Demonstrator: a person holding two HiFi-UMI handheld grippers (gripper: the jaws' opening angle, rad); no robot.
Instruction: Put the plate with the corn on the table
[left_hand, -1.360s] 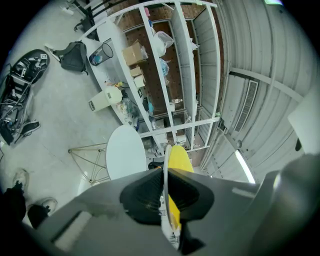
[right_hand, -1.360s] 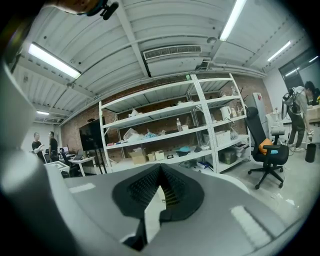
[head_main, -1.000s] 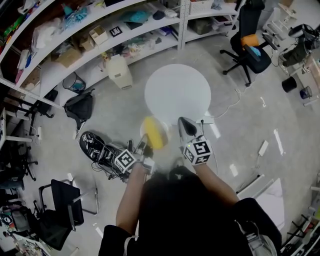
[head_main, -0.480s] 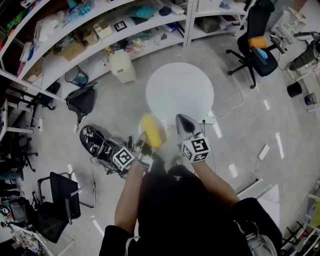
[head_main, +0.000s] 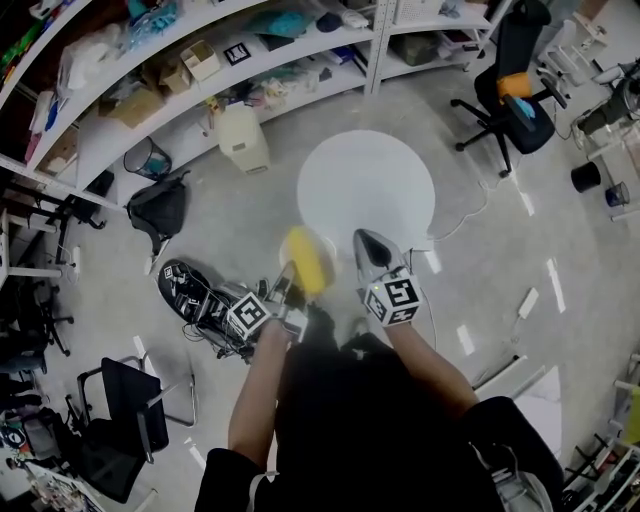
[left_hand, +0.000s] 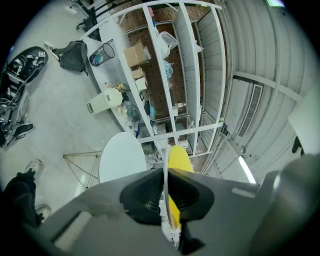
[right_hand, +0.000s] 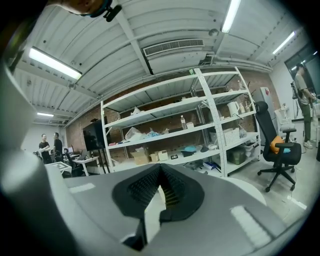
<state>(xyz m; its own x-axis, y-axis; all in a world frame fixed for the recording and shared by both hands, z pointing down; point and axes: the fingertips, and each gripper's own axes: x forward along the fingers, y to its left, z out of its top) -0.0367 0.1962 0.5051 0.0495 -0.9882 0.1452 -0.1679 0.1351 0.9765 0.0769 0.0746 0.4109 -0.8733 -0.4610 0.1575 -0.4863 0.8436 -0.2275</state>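
Observation:
A white plate (left_hand: 164, 210) carrying a yellow corn cob (head_main: 305, 262) is held between my two grippers, in the air just short of the round white table (head_main: 365, 185). My left gripper (head_main: 290, 272) is shut on the plate's left rim. In the left gripper view the thin rim runs edge-on between the pads of the left gripper (left_hand: 165, 175), with the corn (left_hand: 178, 160) beyond and the table (left_hand: 120, 157) below. My right gripper (head_main: 365, 240) is shut on the opposite rim. In the right gripper view, the plate's white edge (right_hand: 151, 212) sits in the right gripper (right_hand: 161, 192).
Long white shelves (head_main: 210, 70) full of boxes curve behind the table. A black office chair (head_main: 505, 90) stands at the back right. A black bag (head_main: 160, 210) and a pile of dark gear (head_main: 195, 295) lie on the floor left. A white bin (head_main: 243, 140) stands near the shelves.
Both grippers, with the plate and corn between them, have edged a little toward the round table. Both grips look unchanged.

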